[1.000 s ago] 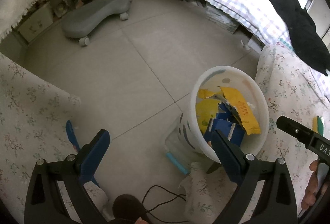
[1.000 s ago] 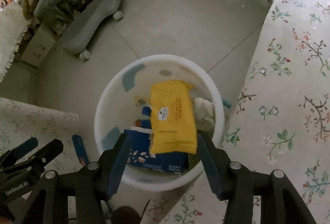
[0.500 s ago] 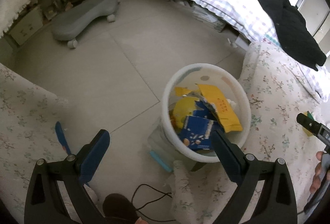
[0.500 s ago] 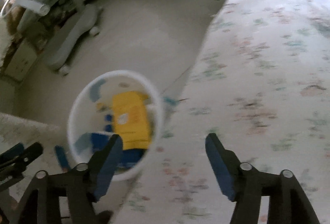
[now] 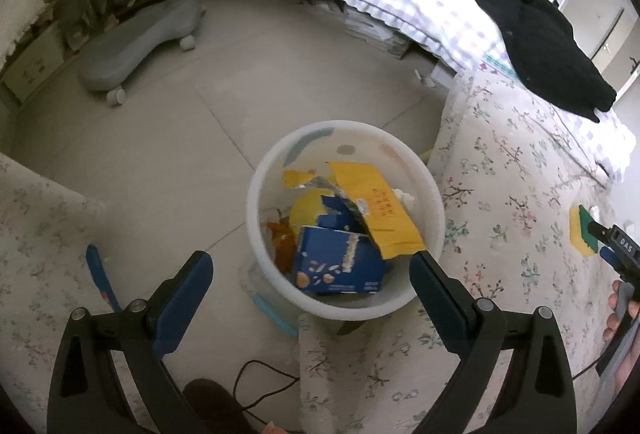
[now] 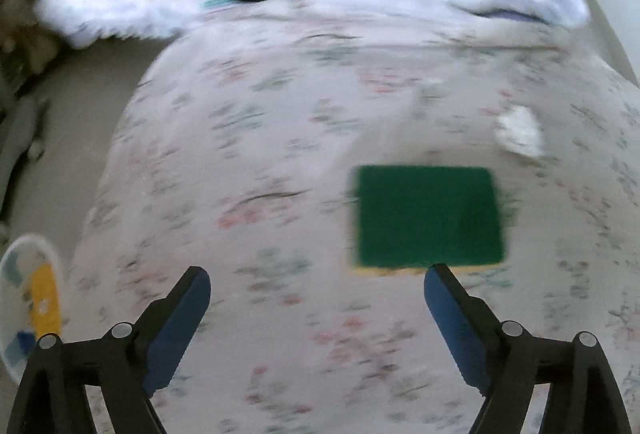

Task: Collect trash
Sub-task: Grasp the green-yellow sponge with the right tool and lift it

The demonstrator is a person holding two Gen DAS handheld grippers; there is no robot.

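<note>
A white trash bin (image 5: 434, 202) stands on the floor beside the flowered bed; it also shows at the left edge of the right wrist view (image 6: 12, 262). It holds a yellow packet (image 5: 384, 210), a blue box (image 5: 340, 266) and other scraps. My left gripper (image 5: 310, 274) is open and empty above the bin. My right gripper (image 6: 316, 292) is open and empty over the bed, and shows far right in the left wrist view (image 5: 616, 246). A green and yellow sponge (image 6: 428, 216) lies just ahead of its right finger. A white crumpled scrap (image 6: 518, 132) lies beyond the sponge.
A grey chair base (image 5: 136, 38) stands on the tiled floor at the back left. A black garment (image 5: 536, 30) lies on the checked bedding. A blue strip (image 5: 100, 278) lies on the floor at left. A black cable (image 5: 256, 382) runs near the bin.
My right gripper has swung from above the bin to the right over the bed, bringing the sponge into view. My left gripper has risen and shifted so the bin sits more central.
</note>
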